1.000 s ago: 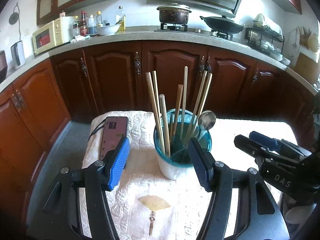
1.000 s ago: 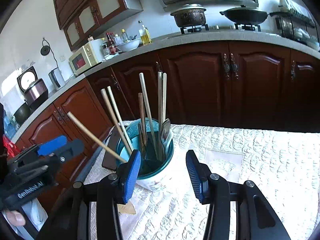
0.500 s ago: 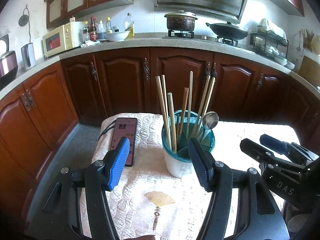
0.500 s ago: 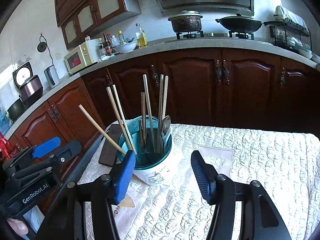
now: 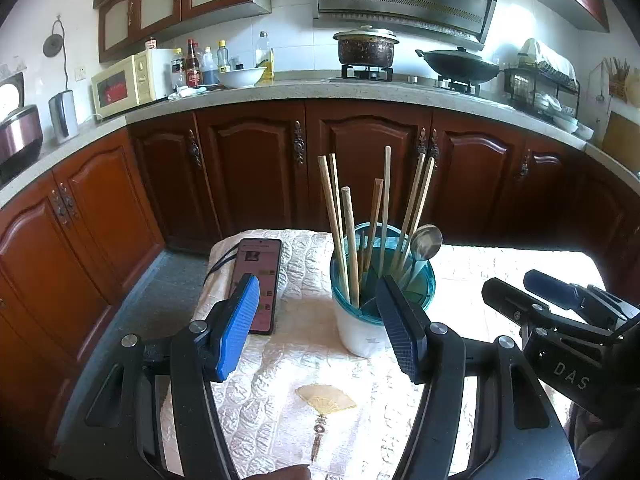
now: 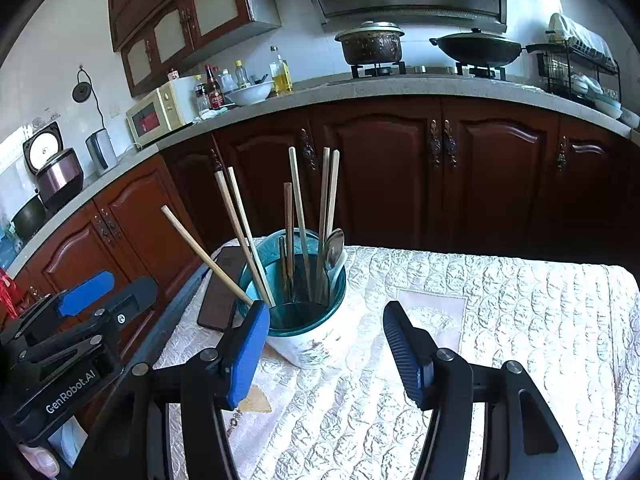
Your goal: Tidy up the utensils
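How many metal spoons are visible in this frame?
1: the metal spoon stands bowl-up in the teal-rimmed utensil cup, on its right side beside the chopsticks. Others may be hidden inside.

Left wrist view: utensil cup (image 5: 366, 320) at frame centre, on the tablecloth (image 5: 288, 380). Chopsticks (image 5: 348, 240) and a spoon (image 5: 424, 244) stand in it, spoon toward the right rim. Phone (image 5: 258, 280) lies left of the cup, apart from it. Left gripper (image 5: 316, 328) fills the lower frame, cup behind its right finger. Right gripper (image 5: 560, 320) at right edge. Counter (image 5: 280, 92) runs across the upper frame, cabinets (image 5: 256, 176) beneath it, behind the table.
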Available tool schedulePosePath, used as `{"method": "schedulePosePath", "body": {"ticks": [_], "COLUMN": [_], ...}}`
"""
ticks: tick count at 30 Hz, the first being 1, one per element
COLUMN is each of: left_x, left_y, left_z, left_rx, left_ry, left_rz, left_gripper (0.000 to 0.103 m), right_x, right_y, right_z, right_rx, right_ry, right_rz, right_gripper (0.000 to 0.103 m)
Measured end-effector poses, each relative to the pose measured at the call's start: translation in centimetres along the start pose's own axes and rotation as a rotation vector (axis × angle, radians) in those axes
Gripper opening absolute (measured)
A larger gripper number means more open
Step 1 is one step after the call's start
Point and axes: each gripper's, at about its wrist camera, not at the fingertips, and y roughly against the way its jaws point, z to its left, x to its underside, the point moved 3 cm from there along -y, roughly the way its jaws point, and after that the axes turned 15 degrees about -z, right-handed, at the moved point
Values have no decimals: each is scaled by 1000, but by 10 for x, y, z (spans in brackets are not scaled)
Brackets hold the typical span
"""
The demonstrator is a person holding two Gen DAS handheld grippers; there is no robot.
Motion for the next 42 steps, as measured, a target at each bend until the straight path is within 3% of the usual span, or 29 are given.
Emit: {"method": "schedulePosePath", "body": {"ticks": [42], "left_x": [6], "left_y": [-6], "left_z": [3], "left_rx": [-5], "left_ry": [7], "left_rz": [8], "left_gripper": [61], "right_x": [-3], "right_y": [-7], "right_z": [3], "right_rx": [22], "right_ry": [40], "right_rz": [12], "right_gripper": [59]}}
